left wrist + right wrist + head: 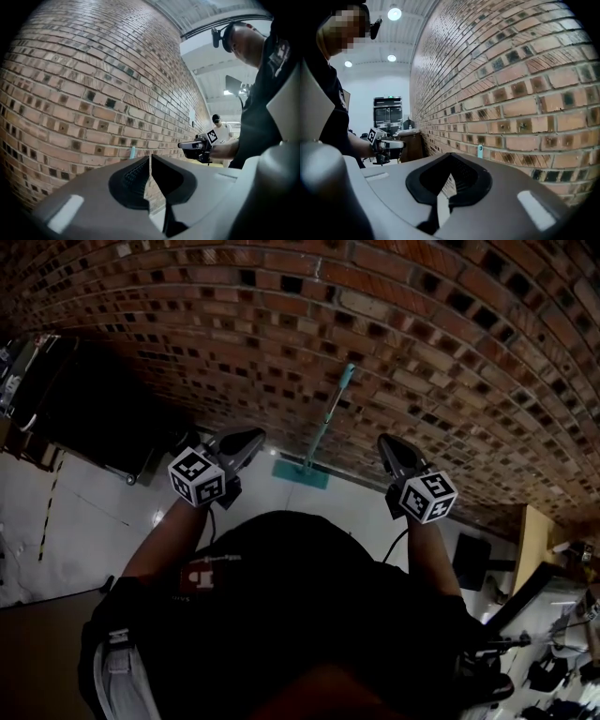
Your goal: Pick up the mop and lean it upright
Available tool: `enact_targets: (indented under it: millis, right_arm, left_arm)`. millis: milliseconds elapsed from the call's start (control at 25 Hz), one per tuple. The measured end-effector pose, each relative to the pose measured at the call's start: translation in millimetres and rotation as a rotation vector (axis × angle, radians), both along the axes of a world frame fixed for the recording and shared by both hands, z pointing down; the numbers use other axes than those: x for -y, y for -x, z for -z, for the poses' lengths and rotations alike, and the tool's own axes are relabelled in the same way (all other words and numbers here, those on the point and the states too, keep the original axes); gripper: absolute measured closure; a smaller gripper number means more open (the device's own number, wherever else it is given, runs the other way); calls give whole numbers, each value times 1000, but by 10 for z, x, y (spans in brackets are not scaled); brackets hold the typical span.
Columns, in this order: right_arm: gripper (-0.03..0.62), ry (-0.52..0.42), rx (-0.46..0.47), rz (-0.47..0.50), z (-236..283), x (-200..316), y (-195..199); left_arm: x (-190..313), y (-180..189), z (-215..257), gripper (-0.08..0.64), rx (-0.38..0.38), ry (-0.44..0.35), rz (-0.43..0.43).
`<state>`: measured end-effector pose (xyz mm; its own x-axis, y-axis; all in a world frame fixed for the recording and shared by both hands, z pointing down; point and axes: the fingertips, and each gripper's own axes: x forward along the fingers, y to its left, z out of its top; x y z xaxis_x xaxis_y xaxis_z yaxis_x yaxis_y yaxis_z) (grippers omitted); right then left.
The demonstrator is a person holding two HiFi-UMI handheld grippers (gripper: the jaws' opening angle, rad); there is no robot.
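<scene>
Head view shows me the mop [324, 423] upright against the far brick wall [422, 343], between my left hand-held gripper [247, 440] and right hand-held gripper [390, 447], both clenched on nothing.

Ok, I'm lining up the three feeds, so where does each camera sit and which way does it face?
Head view: on the person's head, looking steeply down at the mop against the brick wall; torso, forearms, left gripper and right gripper show.
Left gripper view: on that gripper, along its shut jaws toward the wall; torso and right gripper show.
Right gripper view: likewise, mirrored; left gripper shows.
Shared: both gripper views catch the mop's handle tip.
</scene>
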<state>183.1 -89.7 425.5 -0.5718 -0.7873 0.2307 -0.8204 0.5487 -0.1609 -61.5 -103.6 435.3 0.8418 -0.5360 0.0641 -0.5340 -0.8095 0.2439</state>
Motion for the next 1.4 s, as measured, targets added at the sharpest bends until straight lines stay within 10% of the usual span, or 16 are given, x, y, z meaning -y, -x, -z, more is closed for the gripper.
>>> enact_targets:
  millis: [880, 1400]
  right_arm:
    - [578, 10, -10, -212, -115, 1395, -53]
    - [578, 40, -31, 40, -269, 1395, -562]
  left_arm:
    - [1859, -507, -192, 548, 6, 4, -338]
    - [1669, -1059, -373, 548, -13, 90, -81]
